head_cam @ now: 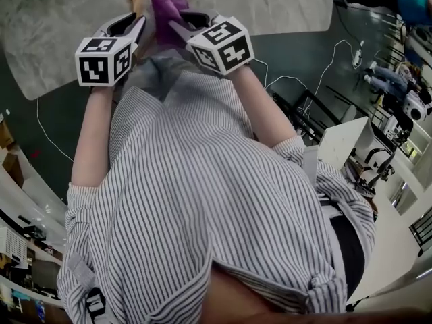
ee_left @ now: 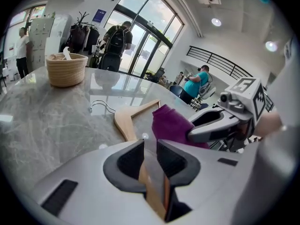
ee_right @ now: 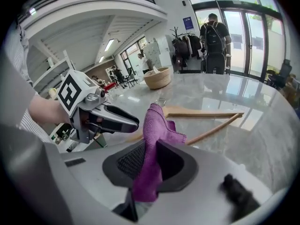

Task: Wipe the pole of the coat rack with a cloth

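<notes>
A wooden hanger point(ee_left: 124, 121) with a metal hook lies on the marble table point(ee_left: 42, 121). My left gripper point(ee_left: 150, 146) is shut on one of its wooden arms. My right gripper point(ee_right: 150, 146) is shut on a purple cloth point(ee_right: 154, 130), which hangs out between its jaws just beside the hanger point(ee_right: 206, 112). In the head view both grippers are held close together above the table edge: the left gripper point(head_cam: 140, 20), the right gripper point(head_cam: 172, 24), and the purple cloth point(head_cam: 164, 9) between them. The striped shirt hides everything below.
A wicker basket point(ee_left: 66, 69) stands farther back on the table. A coat rack with dark coats point(ee_left: 82, 32) stands far off by the glass doors, near several people. White cables point(head_cam: 297, 79) run across the dark floor, with desks and equipment at the right.
</notes>
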The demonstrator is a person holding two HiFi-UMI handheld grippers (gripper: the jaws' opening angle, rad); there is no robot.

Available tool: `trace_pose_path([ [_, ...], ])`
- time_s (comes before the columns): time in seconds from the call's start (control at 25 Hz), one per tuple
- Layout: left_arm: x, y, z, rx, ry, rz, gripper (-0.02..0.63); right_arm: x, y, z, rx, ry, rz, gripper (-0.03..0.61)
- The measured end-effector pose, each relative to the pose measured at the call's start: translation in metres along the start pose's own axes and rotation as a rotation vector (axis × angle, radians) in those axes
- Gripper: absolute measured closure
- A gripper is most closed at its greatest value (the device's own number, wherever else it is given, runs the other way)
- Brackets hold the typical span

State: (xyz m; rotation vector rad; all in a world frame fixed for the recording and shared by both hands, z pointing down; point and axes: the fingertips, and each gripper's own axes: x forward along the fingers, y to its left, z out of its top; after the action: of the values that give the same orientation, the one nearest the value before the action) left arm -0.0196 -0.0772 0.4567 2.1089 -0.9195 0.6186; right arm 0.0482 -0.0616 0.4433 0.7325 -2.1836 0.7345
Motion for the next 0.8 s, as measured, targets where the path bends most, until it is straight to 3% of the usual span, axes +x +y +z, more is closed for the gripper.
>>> trace_pose_path([
  [0.36, -0.010, -0.015, 0.028, 0.019, -0.054, -0.016, 0.526, -0.032, -0.015, 0.044, -0.030, -0.086, -0.025, 0.500],
  [0.6, -0.029, -0.027, 0.062, 0.030, -0.136, -0.015, 0.526, -0.062, -0.021, 0.087, 0.011, -0.200, 0.011, 0.500],
  [0.8, -0.047, -0.030, 0.088, 0.039, -0.206, -0.012, 0.526, -0.079, -0.018, 0.119, -0.037, -0.252, 0.041, 0.502],
])
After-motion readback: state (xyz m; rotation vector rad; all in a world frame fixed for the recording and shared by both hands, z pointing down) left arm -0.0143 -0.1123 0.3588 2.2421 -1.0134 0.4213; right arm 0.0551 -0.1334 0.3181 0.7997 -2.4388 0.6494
